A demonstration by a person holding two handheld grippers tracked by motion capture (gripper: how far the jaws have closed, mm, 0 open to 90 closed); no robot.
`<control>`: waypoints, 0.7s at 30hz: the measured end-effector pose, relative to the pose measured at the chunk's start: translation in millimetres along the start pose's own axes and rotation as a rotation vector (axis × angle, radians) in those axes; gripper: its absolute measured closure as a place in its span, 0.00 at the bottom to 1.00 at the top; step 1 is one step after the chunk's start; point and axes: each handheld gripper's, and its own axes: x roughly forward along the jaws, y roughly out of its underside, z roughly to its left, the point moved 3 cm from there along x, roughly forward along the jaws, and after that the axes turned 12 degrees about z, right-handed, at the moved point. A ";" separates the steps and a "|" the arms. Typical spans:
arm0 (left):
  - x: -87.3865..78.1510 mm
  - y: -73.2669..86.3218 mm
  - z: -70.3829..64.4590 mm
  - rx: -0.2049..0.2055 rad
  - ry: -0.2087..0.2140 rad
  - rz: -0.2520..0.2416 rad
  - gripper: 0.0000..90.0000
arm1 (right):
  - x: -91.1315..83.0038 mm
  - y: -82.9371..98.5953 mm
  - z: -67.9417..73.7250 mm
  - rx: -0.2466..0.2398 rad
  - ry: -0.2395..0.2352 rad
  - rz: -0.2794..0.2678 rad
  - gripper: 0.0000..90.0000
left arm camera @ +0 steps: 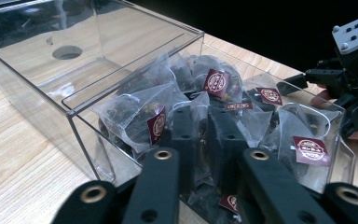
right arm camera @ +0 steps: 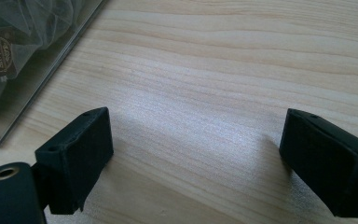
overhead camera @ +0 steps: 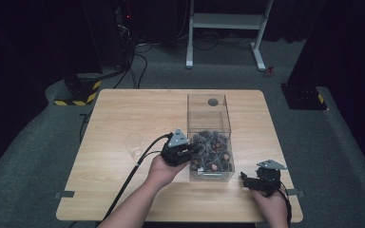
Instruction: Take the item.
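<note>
Tea bag (left arm camera: 193,135): in the clear box's (overhead camera: 209,111) near end, pinched by the closed jaws.
Left hand-held gripper (left arm camera: 200,128): reached over the box's side wall, nearer.
Right hand-held gripper (right arm camera: 196,158): jaws spread, on tabletop (right arm camera: 223,70) beside the box.

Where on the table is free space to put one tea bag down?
Bare wood lies left of the clear box, beyond the left gripper, and between the right gripper's open jaws. The box's near half is crowded with tea bags.
</note>
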 end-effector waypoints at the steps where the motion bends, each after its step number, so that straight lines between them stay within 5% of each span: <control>1: 0.0 0.1 -0.2 0.003 0.003 0.000 0.95 | 0.0 0.0 0.0 0.000 0.000 0.000 0.10; 12: -2.5 -0.1 -3.9 0.030 0.017 -0.018 0.99 | -0.1 0.3 0.2 -0.002 -0.001 -0.001 0.11; 21: -9.9 -1.8 -2.7 0.015 0.022 -0.052 0.99 | -0.1 0.3 0.3 -0.002 -0.001 -0.003 0.11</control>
